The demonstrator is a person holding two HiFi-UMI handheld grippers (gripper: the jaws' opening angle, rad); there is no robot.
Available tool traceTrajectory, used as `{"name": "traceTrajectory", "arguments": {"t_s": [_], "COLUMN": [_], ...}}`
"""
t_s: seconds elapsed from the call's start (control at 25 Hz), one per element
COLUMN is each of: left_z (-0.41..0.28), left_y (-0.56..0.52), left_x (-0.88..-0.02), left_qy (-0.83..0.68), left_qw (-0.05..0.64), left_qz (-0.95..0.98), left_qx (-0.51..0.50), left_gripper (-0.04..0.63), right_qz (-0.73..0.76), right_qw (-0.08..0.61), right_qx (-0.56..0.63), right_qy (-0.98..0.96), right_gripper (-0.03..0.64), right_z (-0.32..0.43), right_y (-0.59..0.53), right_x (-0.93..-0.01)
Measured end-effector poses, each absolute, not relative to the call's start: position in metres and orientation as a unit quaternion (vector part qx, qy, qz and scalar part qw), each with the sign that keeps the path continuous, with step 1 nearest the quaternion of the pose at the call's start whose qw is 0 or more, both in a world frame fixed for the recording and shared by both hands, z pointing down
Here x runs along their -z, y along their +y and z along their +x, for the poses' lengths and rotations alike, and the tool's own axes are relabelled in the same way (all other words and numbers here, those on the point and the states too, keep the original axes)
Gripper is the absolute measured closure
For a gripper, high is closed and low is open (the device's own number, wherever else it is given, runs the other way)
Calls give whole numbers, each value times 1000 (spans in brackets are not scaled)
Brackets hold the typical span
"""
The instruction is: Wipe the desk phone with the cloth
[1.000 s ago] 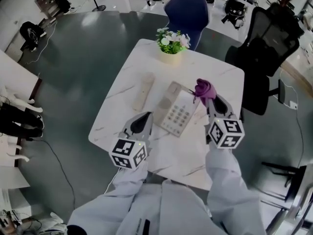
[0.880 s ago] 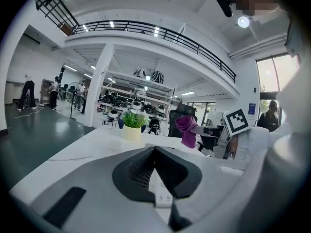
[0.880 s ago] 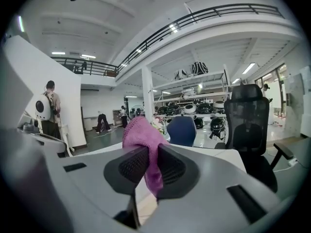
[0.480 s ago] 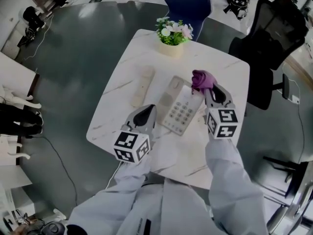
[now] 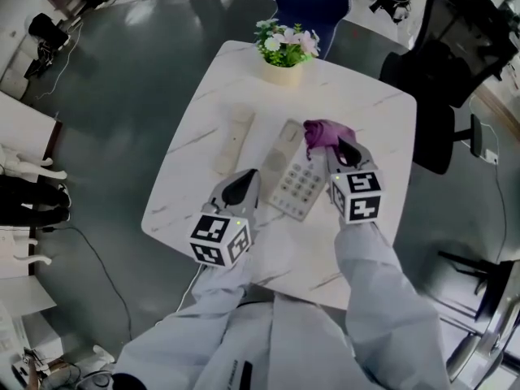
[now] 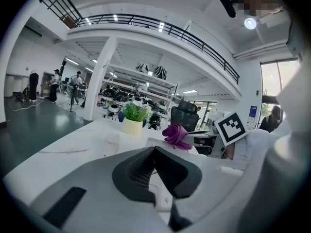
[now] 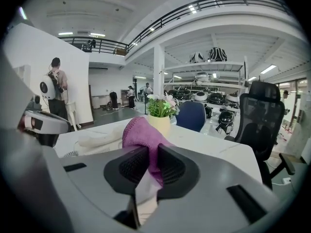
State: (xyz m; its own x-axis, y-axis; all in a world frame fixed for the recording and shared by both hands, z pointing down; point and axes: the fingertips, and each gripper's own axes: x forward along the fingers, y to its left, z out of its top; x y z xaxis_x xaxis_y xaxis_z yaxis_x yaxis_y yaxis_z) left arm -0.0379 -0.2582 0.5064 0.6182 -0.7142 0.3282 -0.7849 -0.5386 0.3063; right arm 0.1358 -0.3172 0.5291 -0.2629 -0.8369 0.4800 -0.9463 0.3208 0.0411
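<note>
Our right gripper [image 5: 335, 151] has its fingers clamped on the purple cloth [image 5: 323, 131], at the upper right corner of the desk phone [image 5: 292, 177], mid-frame on the table [image 5: 366, 242]. Our left gripper [image 5: 242, 187], fingers together and empty, hovers just lower left of the phone.

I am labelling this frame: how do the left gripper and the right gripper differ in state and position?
The right gripper is shut on the purple cloth; the left gripper has its jaws together on nothing. The right gripper is at the desk phone's right side; the left gripper is at its left side. Both point toward the far side of the table.
</note>
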Motion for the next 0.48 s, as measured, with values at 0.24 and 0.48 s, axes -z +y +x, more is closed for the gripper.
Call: {"name": "traceTrajectory", "arguments": {"t_s": [0.24,0.48], "left_z": [-37,-37], "left_y": [-258,-252], "left_x": [-511,-512], "left_qy": [-427,-426], "left_qw": [219,222], "left_qz": [873,873], "left_qx": [-84,-84], "left_gripper": [597,597], "right_qz": [566,566], "right_qw": [220,224], "right_qx": [-146,-152], "right_qy": [-781,-779], "right_gripper": [580,580], "right_z": [132,129], "right_y": [-314,-309], "right_x": [-540,-543]}}
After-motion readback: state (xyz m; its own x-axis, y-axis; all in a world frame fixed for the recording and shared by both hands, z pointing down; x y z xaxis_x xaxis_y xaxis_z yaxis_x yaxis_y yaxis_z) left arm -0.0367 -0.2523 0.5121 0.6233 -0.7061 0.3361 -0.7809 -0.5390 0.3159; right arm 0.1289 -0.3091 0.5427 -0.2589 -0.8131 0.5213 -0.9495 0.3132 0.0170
